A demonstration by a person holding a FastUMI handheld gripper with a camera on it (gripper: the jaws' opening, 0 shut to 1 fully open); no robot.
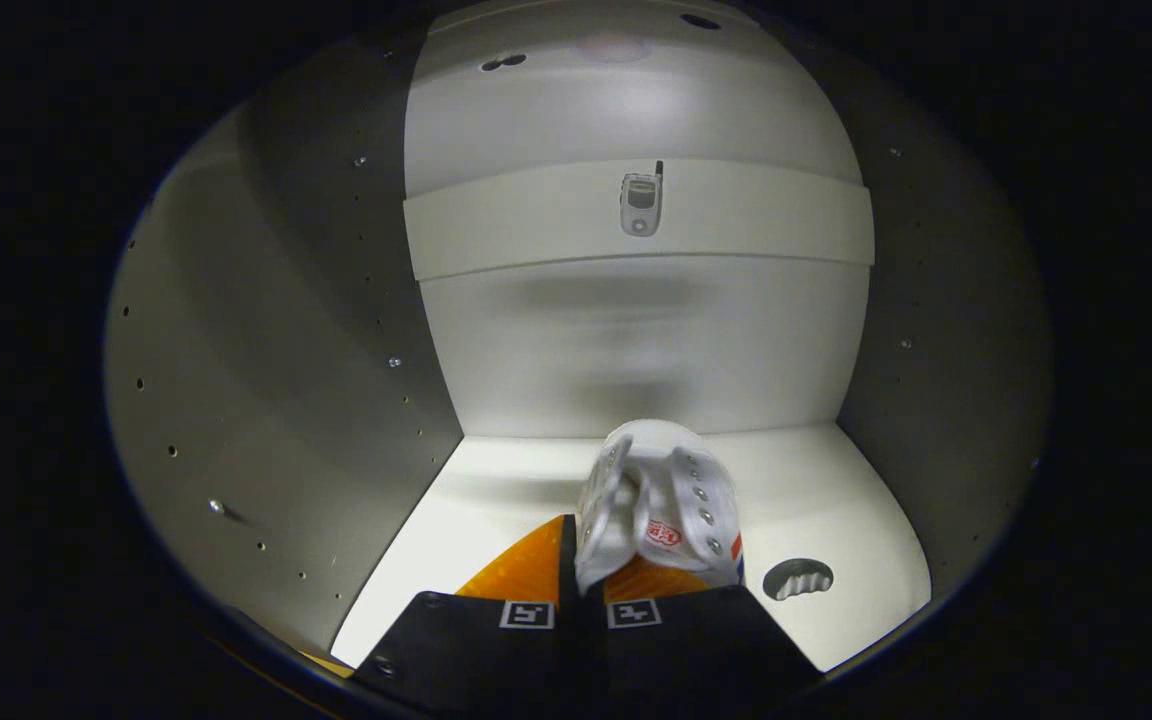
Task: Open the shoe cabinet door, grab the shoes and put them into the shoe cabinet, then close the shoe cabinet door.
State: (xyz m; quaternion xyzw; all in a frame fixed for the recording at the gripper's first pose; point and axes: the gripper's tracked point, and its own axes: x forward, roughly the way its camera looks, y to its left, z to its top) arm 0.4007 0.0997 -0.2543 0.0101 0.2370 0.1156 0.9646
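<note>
Cabinet shelf (pixel 836 500); gripper (pixel 581 590) clamps one shoe (pixel 651 500)

Gripper (pixel 581 590), seen from its own camera: the two fingers (pixel 476 625) lie side by side, drawn close together, both pressing on the collar of a white shoe (pixel 656 500) that projects forward from between them.

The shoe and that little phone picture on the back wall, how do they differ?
The shoe is pinched between the gripper fingers, over the cabinet floor; the phone picture sits flat and upright on a band across the back panel, well beyond the fingers. The shoe looks far bigger and bunched; the phone picture is small. Both look pale.
</note>
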